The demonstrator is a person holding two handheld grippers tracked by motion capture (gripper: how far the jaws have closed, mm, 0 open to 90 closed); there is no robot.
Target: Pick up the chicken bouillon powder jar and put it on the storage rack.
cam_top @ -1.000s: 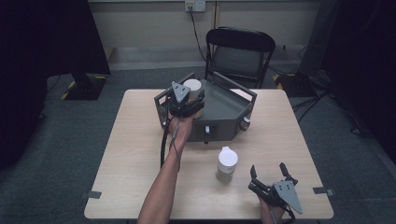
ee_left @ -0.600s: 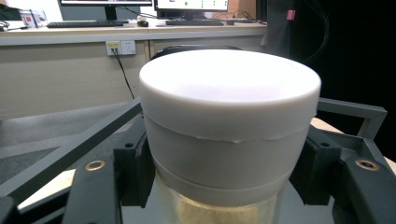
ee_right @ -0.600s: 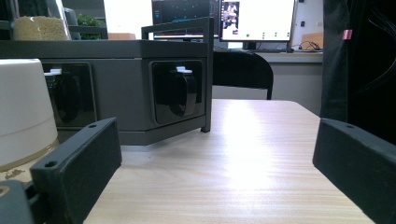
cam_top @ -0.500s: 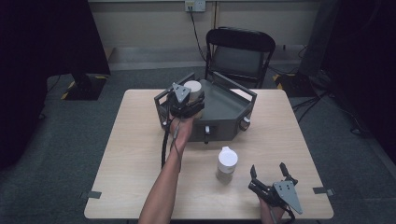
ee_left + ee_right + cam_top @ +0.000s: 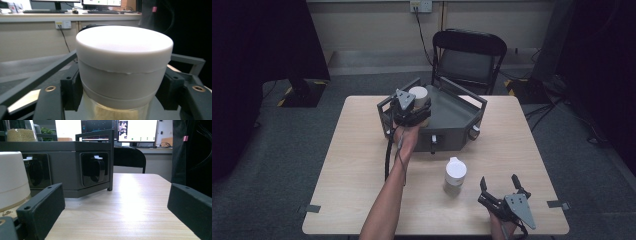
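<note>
Wooden bench [image 5: 362, 175] carrying grey rack [image 5: 452, 117]; we are seeing left gripper [image 5: 411, 111] jaws grasping white-lidded jar [image 5: 123, 65], right gripper [image 5: 501, 192] jaws released near white bottle [image 5: 455, 172].

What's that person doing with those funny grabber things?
A person is working at a wooden table with a hand-held gripper in each hand. The left hand-held gripper is closed around a jar with a white lid, holding it over the dark grey tray-like box at the back of the table. The right hand-held gripper rests open near the front edge, holding nothing. A second white-topped jar stands on the table between the box and that gripper.
</note>
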